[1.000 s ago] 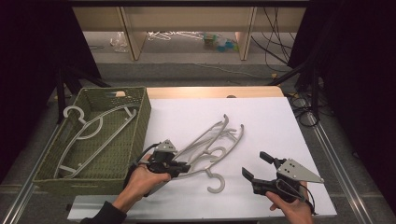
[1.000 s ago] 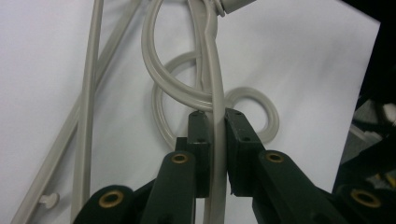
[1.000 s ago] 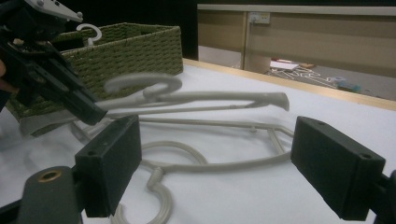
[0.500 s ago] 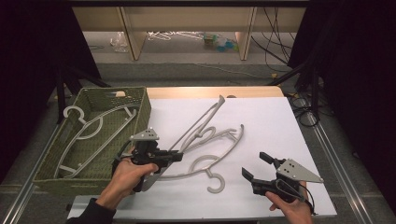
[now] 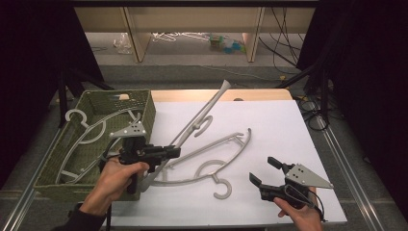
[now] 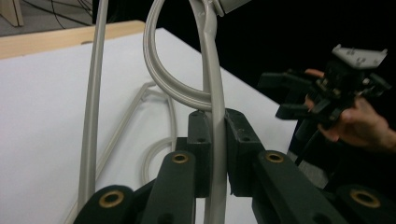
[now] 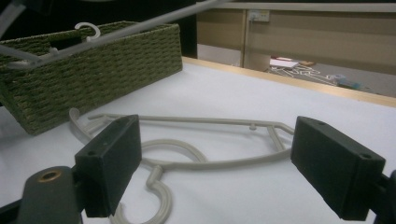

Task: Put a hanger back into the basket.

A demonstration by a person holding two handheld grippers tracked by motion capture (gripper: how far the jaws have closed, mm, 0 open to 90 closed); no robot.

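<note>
Smooth grey plastic hanger, rough woven green basket, matt white tabletop

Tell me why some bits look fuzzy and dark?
High view: the room's edges sit in deep shadow, while the white table is brightly lit. Left gripper view: the black tongs gripping the grey plastic hanger look close and soft. Right gripper view: the woven green basket is slightly blurred.

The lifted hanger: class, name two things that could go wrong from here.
1. The lifted hanger is clamped by the left gripper on one thin bar, tilted steeply; it may swing or slip.
2. Its lower end is near the basket wall and the flat hanger; it might snag either.
</note>
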